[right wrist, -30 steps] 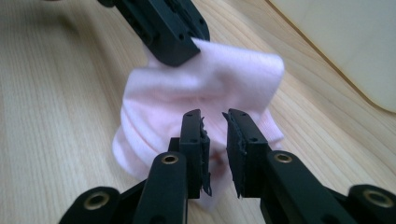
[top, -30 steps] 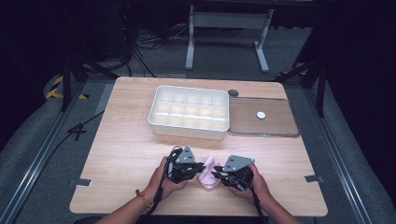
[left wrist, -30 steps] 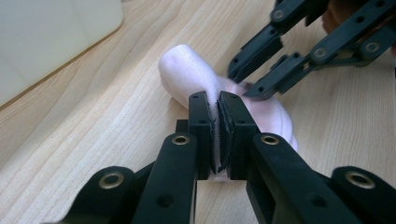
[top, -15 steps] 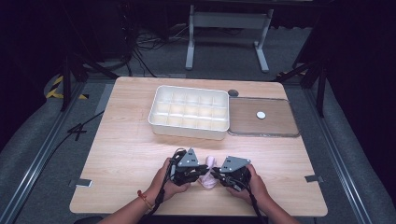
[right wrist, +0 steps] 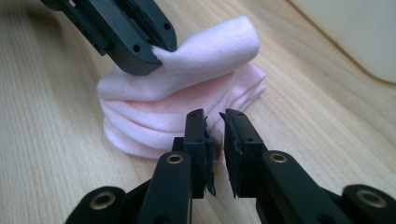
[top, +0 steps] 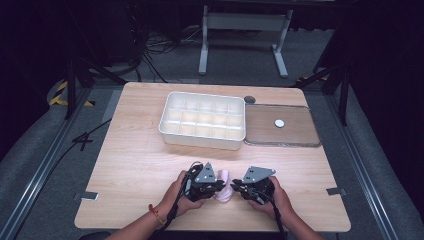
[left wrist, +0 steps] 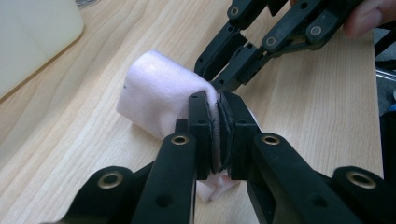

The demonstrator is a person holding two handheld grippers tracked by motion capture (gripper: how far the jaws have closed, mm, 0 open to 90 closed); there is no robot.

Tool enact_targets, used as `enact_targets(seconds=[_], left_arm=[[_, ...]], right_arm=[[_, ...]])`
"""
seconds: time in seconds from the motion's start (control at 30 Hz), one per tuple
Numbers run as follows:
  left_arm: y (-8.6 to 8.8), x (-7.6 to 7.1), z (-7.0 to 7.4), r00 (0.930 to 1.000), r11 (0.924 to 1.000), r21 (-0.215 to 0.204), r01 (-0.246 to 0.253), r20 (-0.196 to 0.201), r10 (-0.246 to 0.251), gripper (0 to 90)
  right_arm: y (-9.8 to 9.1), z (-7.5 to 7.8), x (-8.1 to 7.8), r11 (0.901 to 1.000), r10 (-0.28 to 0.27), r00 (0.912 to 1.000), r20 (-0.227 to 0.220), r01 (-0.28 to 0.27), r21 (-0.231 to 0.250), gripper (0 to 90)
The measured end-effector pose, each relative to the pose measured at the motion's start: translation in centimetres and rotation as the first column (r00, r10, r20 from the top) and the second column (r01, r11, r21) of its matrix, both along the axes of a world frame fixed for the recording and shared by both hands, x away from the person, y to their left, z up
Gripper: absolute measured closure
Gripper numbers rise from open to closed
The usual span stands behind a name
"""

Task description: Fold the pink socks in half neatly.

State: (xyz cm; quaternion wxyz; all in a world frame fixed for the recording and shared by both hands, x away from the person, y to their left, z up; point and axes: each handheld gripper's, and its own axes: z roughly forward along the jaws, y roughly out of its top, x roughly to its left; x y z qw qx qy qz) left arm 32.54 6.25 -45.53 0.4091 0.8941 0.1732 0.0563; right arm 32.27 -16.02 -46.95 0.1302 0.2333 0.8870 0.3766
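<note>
Seemingly pink cloth pinched in left claw.

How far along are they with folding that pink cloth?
Partly done: the pink cloth already lies in several stacked folds near the table's front edge. In hand: the left gripper pinches a fold, while the right gripper sits against the lower layers with a small gap between its jaws. The white divided box holds nothing yet, so any putting away probably remains.

The pink cloth has bunched into a tighter roll as the right gripper closed in from three o'clock.
</note>
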Motion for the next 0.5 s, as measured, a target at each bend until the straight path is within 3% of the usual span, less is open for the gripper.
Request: enact_targets(seconds=[0.23, 0.3, 0.5], left_arm=[[-0.9, -0.4, -0.7, 0.9997, 0.9992, 0.035, 0.021, 0.01, -0.021, 79.4], [-1.0, -0.4, -0.7, 0.9995, 0.9987, 0.046, 0.024, 0.017, -0.025, 78.7], [-1.0, -0.4, -0.8, 0.9995, 0.9984, 0.051, 0.027, 0.018, -0.027, 78.5]], right_arm=[[0.2, -0.1, 0.1, 1.0, 0.003, 1.0, 0.001, -0.003, -0.004, 79.8], [0.0, 0.3, 0.1, 0.9999, -0.013, 0.9994, 0.033, 0.013, 0.003, 80.8], [-0.8, 2.0, 0.4, 0.995, -0.045, 0.9955, 0.084, 0.038, 0.092, 81.8]])
